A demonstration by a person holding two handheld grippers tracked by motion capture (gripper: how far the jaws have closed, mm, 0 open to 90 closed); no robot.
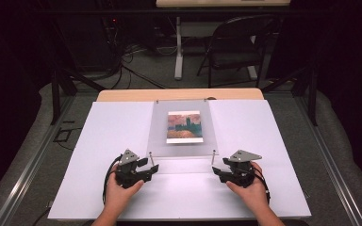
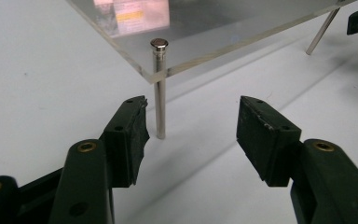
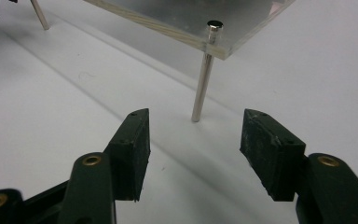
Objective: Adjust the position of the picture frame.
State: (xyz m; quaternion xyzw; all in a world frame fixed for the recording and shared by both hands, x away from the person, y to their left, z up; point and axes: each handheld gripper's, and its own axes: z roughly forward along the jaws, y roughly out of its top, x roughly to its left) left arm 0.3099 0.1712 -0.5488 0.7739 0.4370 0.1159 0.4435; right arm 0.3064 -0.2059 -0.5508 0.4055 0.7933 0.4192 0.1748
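a clear plastic plate [image 1: 183,125] stands on thin metal legs in the middle of the white table top [image 1: 103,136]. a small painting print [image 1: 184,126] lies flat with it, though it is hard to tell if the print is on top or under.

the left gripper [image 1: 147,170] sits near the plate's near left leg [image 2: 159,88], and its jaws are wide apart with nothing between them. the right gripper [image 1: 218,170] sits near the near right leg [image 3: 203,74], jaws wide apart too, holding nothing.

the plate looks stiff and hard, likely light, and smooth enough to slip. it may scratch or crack if it is dropped. the legs look thin, so they may bend or tip. the best place to hold looks like the near edge by each corner, one gripper on each side, so it stays level.

the plate lies flat. its long side runs from near to far, and the print's top points to the far side.
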